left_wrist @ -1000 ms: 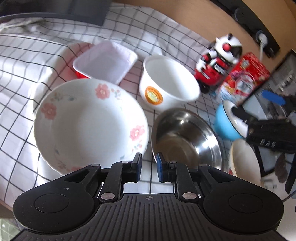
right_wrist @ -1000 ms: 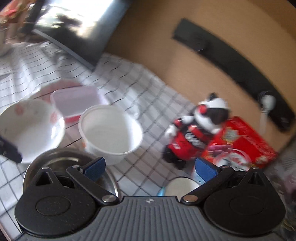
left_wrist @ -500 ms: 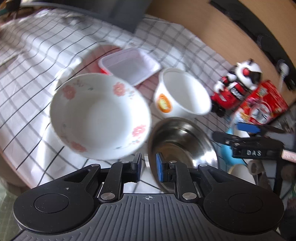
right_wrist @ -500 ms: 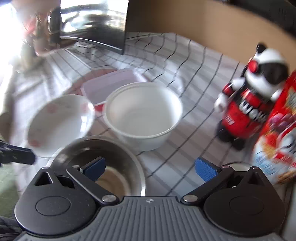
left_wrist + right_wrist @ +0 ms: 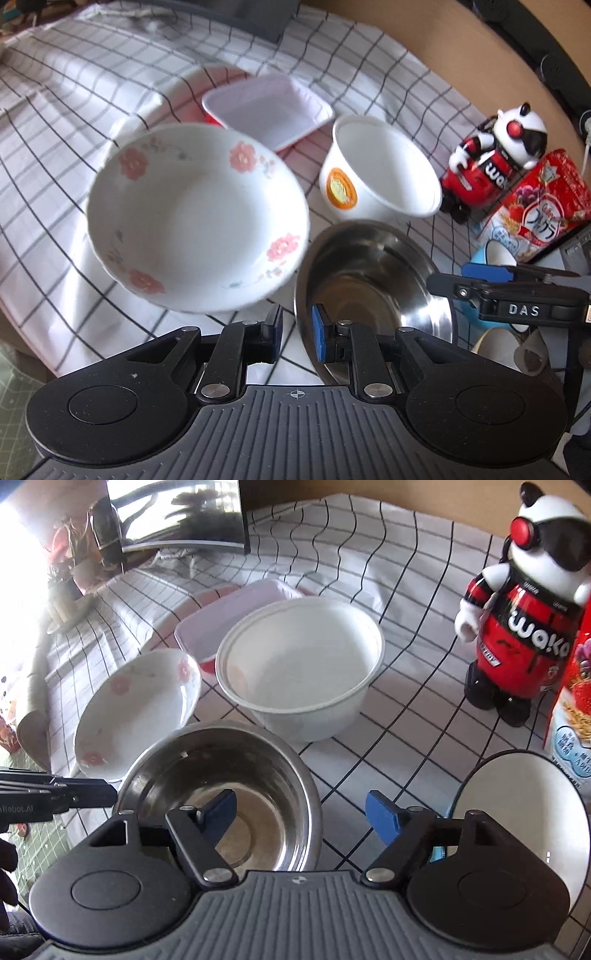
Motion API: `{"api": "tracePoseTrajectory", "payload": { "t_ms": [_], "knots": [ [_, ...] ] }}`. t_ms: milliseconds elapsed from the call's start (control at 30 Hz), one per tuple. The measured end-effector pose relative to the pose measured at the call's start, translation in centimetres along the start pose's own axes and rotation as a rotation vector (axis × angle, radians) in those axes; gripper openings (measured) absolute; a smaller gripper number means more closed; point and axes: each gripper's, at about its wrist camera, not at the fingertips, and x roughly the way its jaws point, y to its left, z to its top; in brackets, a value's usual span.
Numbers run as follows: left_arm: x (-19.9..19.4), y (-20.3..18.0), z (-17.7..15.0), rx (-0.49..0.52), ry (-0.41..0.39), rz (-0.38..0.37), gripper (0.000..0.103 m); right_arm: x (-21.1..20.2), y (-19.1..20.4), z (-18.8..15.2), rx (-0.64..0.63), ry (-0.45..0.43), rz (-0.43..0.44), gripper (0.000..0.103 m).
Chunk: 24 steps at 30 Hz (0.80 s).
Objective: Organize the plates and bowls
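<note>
two grippers over the near bowls | left gripper (image 5: 296, 329) narrow, empty | right gripper (image 5: 301, 818) closing astride the round steel bowl (image 5: 221, 797) rim, right of the white floral bowl (image 5: 195, 236) | judged step: grasp; next: pinch, lift level

Left gripper (image 5: 296, 328): pointing steeply downward, its jaws standing narrowly apart with only a slim gap between the blue pads, nothing pressed between them.
Left gripper from the other side: reaching in at the left edge of the right wrist view (image 5: 107, 798), fingers lying close together.
Right gripper (image 5: 301, 814): tilting steeply downward, jaws closing while standing well apart, pads pressing on nothing.
Right gripper from the left wrist view (image 5: 487, 271): coming in from the right edge, one blue-padded finger showing.
</note>
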Motion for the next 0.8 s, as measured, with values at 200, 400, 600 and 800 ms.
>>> {"api": "tracePoseTrajectory", "payload": {
  "t_ms": [200,400,600,800],
  "knots": [
    [2.0,-0.5,0.0,0.029,0.054,-0.015,0.019,2.9,0.6,0.1,0.019,0.081,-0.011,0.070],
    [3.8,-0.8,0.2,0.060,0.156,-0.043,0.026,4.0,1.6,-0.4,0.045,0.124,0.003,0.060],
    [0.2,0.6,2.0,0.118,0.098,-0.061,0.026,0.5,4.4,0.1,0.062,0.047,0.026,0.063],
    [-2.0,5.6,7.0,0.131,0.040,-0.028,0.026,1.8,9.0,3.1,0.126,-0.001,0.087,0.064]
  ]
}}
